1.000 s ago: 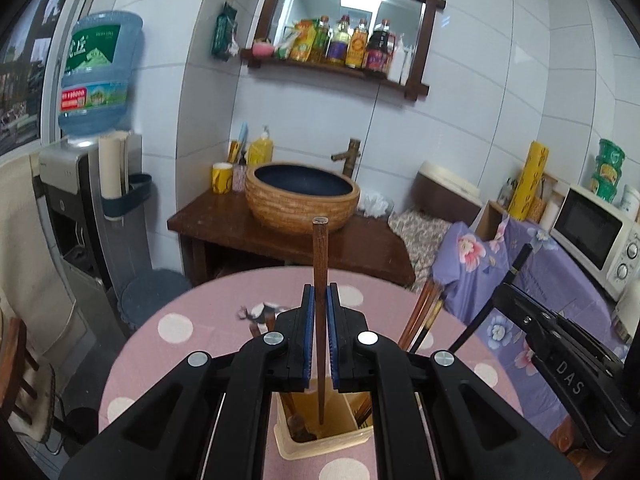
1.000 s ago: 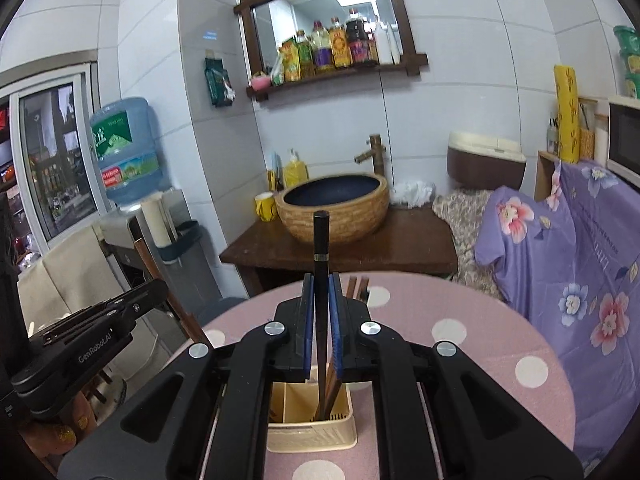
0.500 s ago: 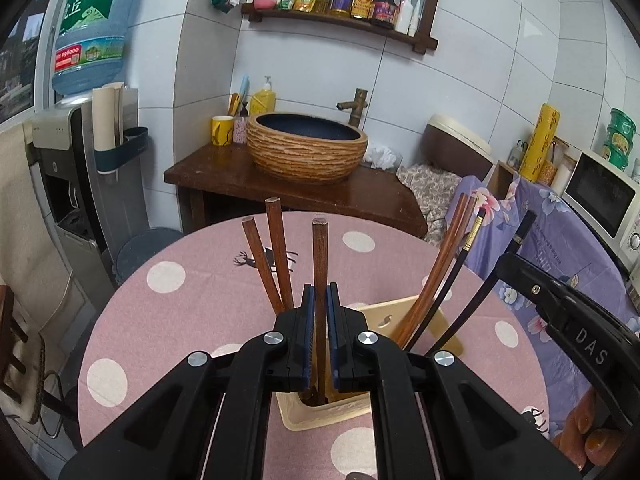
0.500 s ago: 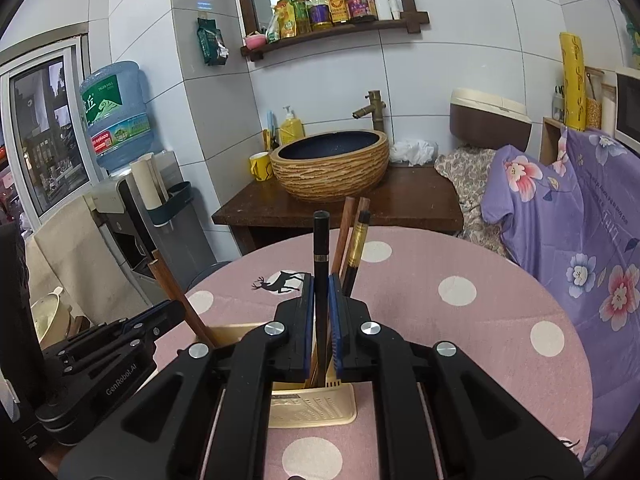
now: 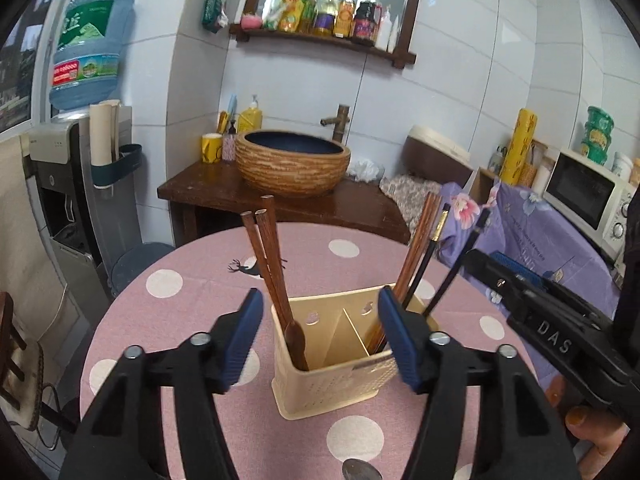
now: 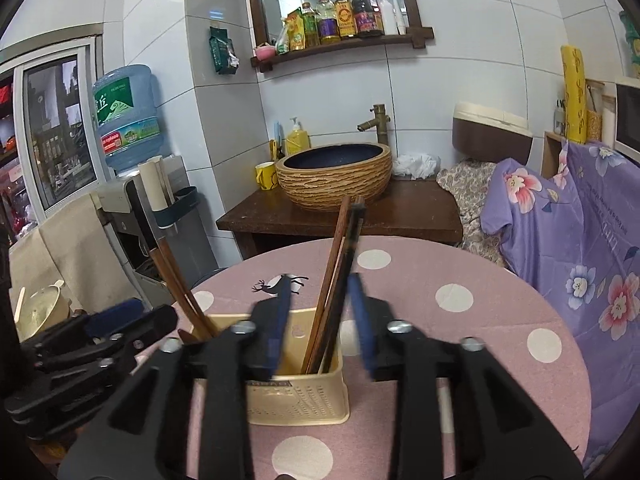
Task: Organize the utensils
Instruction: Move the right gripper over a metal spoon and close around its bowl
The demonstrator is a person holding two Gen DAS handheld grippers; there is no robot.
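Observation:
A cream plastic utensil holder (image 5: 336, 376) with two compartments stands on the pink dotted round table (image 5: 192, 280). Brown wooden chopsticks (image 5: 266, 256) lean in its left compartment. Brown and black chopsticks (image 5: 424, 248) lean in its right compartment. My left gripper (image 5: 320, 316) is open and empty, its jaws spread either side of the holder. My right gripper (image 6: 320, 308) is open above the holder (image 6: 304, 396), with the brown and black chopsticks (image 6: 340, 272) standing free between its jaws. The right gripper also shows at the right of the left wrist view (image 5: 532, 308).
A wooden washstand (image 5: 280, 200) with a woven basin (image 5: 292, 164) stands behind the table. A water dispenser (image 5: 76, 168) is at the left. A purple floral cloth (image 6: 580, 264) and a microwave (image 5: 588, 196) are at the right. A metal spoon tip (image 5: 360, 470) lies at the near table edge.
Both grippers have opened and let go of their chopsticks, which now stand in the holder. Both grippers have drawn back a little.

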